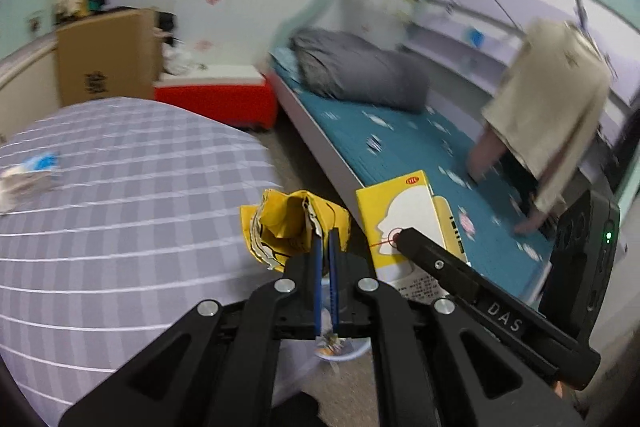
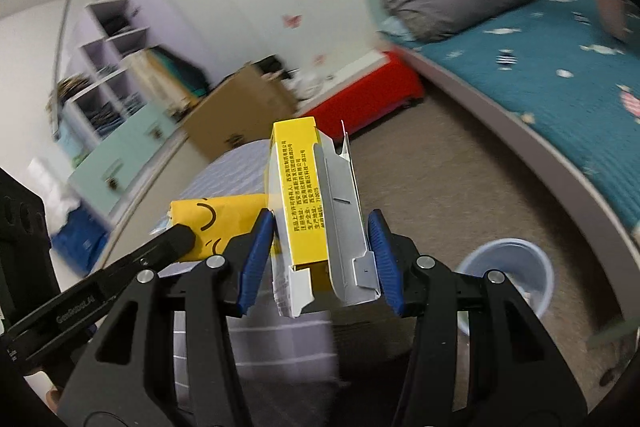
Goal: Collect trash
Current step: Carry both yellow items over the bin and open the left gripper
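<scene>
A crumpled yellow wrapper (image 1: 294, 227) is being pinched in the closed jaws of the left gripper (image 1: 326, 233); an opened yellow carton (image 2: 316, 211) is being gripped by the right gripper (image 2: 320, 227). Both are being carried above the floor, near the blue waste bin (image 2: 510, 277), and are judged not yet deposited.

**Trash items in hand**

Crumpled yellow wrapper (image 1: 294, 227), torn-edged, pinched aloft. Opened yellow medicine carton (image 2: 316, 211), end flaps loose, held upright. Pale blue wastebasket (image 2: 516, 267) stands on carpet, scraps inside.
</scene>
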Demonstrator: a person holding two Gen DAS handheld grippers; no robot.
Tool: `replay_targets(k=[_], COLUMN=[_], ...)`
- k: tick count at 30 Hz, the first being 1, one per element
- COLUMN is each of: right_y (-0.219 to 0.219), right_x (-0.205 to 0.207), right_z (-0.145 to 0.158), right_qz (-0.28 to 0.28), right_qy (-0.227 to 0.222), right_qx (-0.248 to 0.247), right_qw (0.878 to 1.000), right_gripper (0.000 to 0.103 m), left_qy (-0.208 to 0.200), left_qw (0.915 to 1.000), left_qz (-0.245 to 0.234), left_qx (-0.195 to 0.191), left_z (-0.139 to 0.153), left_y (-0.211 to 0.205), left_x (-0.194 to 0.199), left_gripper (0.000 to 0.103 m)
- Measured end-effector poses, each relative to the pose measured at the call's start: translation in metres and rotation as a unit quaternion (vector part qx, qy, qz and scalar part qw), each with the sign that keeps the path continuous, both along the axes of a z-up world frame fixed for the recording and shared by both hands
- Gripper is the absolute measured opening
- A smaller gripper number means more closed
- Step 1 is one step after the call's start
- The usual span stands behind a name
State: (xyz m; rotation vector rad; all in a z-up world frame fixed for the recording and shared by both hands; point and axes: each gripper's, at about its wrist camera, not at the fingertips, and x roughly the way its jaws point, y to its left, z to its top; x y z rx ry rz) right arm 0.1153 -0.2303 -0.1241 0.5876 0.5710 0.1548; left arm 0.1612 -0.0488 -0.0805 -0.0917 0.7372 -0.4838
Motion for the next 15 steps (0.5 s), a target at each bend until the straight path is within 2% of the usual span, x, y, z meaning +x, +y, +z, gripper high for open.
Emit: replay_targets(k=[7,15], right_y=[-0.068,-0.103], right_x=[-0.019,-0.008], right_z=[-0.060,-0.117], right_qz=[-0.063,-0.093], right_qy=[0.062,0.113], right_qx=[0.006,0.023], right_qw=[0.996,0.989], right_gripper=[0.048,0.048], left_qy=[0.052,0.087], left_qw=[0.9962,0.9900], left_qz=[-0.062,-0.064], left_qx=[0.033,0.090], left_z=[-0.057,-0.120], left_y=[-0.084,-0.132], left_x=[0.010,0.038], left_gripper=[0.003,0.003])
